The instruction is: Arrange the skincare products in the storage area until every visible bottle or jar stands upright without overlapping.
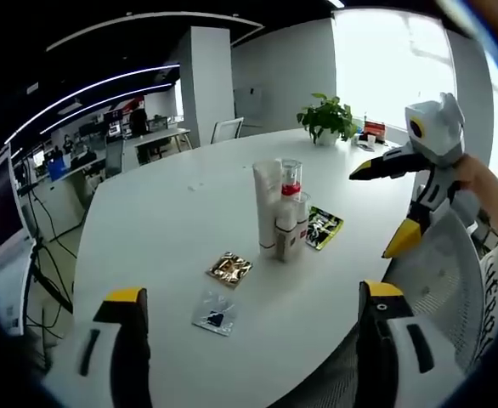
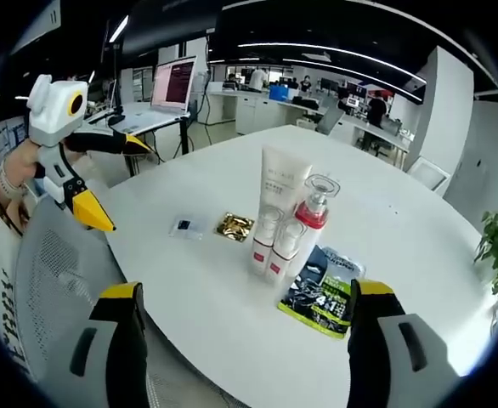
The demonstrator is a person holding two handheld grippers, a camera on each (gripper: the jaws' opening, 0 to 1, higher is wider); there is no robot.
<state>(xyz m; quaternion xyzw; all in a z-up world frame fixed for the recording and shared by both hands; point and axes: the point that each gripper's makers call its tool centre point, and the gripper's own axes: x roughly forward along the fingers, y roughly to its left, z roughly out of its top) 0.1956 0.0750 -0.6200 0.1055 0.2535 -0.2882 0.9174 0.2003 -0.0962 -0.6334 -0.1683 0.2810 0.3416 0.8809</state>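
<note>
Left tongs (image 1: 253, 306) are hanging released, jaws spread wide, nothing between them, hovering over the near edge of the white counter (image 1: 164, 212). Right tongs (image 2: 245, 302) are likewise gaping open and empty, sitting above the counter (image 2: 189, 280) edge from the opposite side. In the left gripper view the right tongs (image 1: 387, 208) are showing at the right, yellow tips apart, a person's hand (image 1: 478, 183) holding them. In the right gripper view the left tongs (image 2: 117, 183) are showing at the left, also spread.

The skincare products are standing upright in a tight cluster mid-counter: a tall white tube (image 1: 267, 204) (image 2: 281, 191), a clear pump bottle with a red collar (image 1: 291, 180) (image 2: 312, 217), and two small bottles with red labels (image 1: 286, 234) (image 2: 270, 242) in front, all touching or just beside one another.

A dark green sachet (image 1: 324, 228) (image 2: 324, 293) is lying flat just beside the cluster. A gold sachet (image 1: 229, 269) (image 2: 234, 226) and a clear sachet (image 1: 216, 313) (image 2: 183, 227) are lying flat, apart from the bottles. A mesh chair back (image 1: 440, 280) (image 2: 58, 280) is sitting near the counter edge. A potted plant (image 1: 327, 119) is standing at the far end.
</note>
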